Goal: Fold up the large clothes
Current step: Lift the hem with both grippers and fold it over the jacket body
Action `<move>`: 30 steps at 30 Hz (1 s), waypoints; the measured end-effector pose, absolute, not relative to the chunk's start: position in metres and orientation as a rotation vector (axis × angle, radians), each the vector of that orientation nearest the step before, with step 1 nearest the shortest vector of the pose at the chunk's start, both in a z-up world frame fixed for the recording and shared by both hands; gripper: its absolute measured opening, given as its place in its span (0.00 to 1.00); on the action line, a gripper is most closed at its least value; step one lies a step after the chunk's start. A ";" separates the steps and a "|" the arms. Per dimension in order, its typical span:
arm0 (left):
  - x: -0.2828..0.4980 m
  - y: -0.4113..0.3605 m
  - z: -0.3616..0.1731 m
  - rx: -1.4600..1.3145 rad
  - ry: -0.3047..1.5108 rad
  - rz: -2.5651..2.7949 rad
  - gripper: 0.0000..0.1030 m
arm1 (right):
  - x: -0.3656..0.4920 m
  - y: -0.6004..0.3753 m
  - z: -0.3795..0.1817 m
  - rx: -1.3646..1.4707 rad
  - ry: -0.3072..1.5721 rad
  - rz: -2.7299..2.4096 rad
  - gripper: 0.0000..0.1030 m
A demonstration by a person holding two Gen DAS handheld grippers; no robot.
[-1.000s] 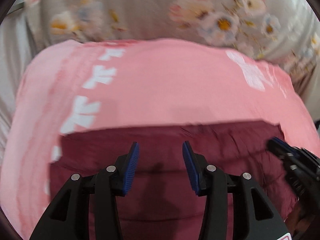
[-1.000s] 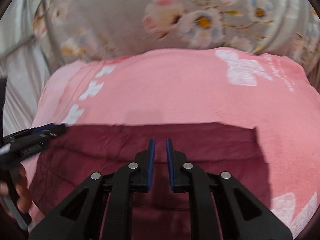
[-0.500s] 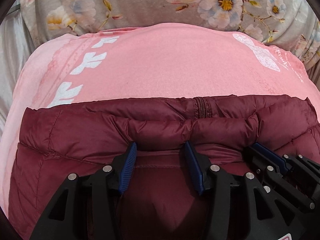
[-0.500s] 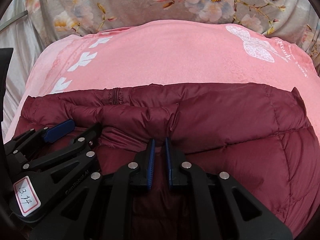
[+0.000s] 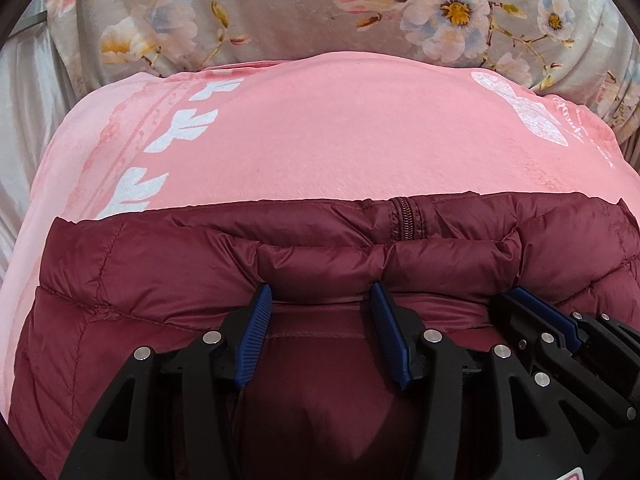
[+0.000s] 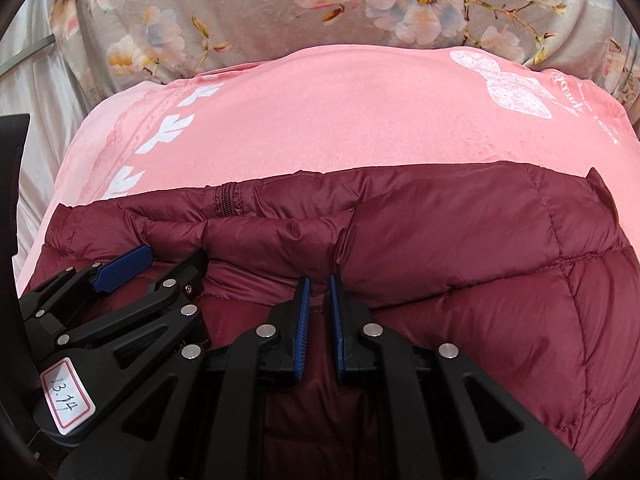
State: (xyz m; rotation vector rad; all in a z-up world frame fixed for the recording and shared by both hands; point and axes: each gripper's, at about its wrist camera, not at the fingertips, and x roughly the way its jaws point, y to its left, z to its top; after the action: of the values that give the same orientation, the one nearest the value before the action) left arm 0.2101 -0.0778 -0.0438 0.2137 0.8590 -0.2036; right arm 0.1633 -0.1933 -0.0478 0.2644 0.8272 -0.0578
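**Both grippers at the folded edge of the jacket**

A dark red quilted puffer jacket (image 5: 168, 280) lies on a pink fleece blanket with white leaf prints (image 5: 340, 136), which covers a grey floral bedspread (image 5: 280, 12). The jacket's padded edge runs across both views, with a short zipper (image 5: 404, 216) showing at the fold.

The left gripper (image 5: 320, 296) has its blue-padded jaws standing apart; they have just been opening, and their tips rest against a puffed roll of the jacket without pinching it. The right gripper (image 6: 318, 280) sits just beside it, its jaws nearly together and clamped on a thin pleat of the jacket's fabric. A white label reading 13.14 (image 6: 68, 396) sits on the left gripper's body.
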 end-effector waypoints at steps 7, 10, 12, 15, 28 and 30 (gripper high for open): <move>0.200 -0.061 -0.027 0.172 0.878 -0.213 0.51 | 0.128 -0.204 -0.020 0.305 0.793 -0.137 0.12; 0.177 -0.037 -0.006 0.135 0.882 -0.207 0.53 | 0.100 -0.199 -0.004 0.260 0.798 -0.154 0.15; 0.161 -0.025 0.002 0.141 0.879 -0.191 0.56 | 0.084 -0.192 0.001 0.251 0.804 -0.134 0.16; 0.142 -0.008 -0.001 0.138 0.914 -0.165 0.57 | 0.071 -0.180 0.001 0.258 0.817 -0.087 0.16; 0.115 -0.001 -0.040 0.208 0.854 -0.070 0.69 | 0.061 -0.137 -0.040 0.155 0.831 -0.059 0.20; 0.116 -0.002 -0.040 0.210 0.853 -0.068 0.69 | 0.061 -0.137 -0.038 0.156 0.841 -0.063 0.20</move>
State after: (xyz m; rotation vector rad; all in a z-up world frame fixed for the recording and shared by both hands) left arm 0.1160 -0.0016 -0.0403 0.2098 0.8530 -0.0675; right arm 0.0611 -0.1375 -0.0378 0.1565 0.8409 -0.0633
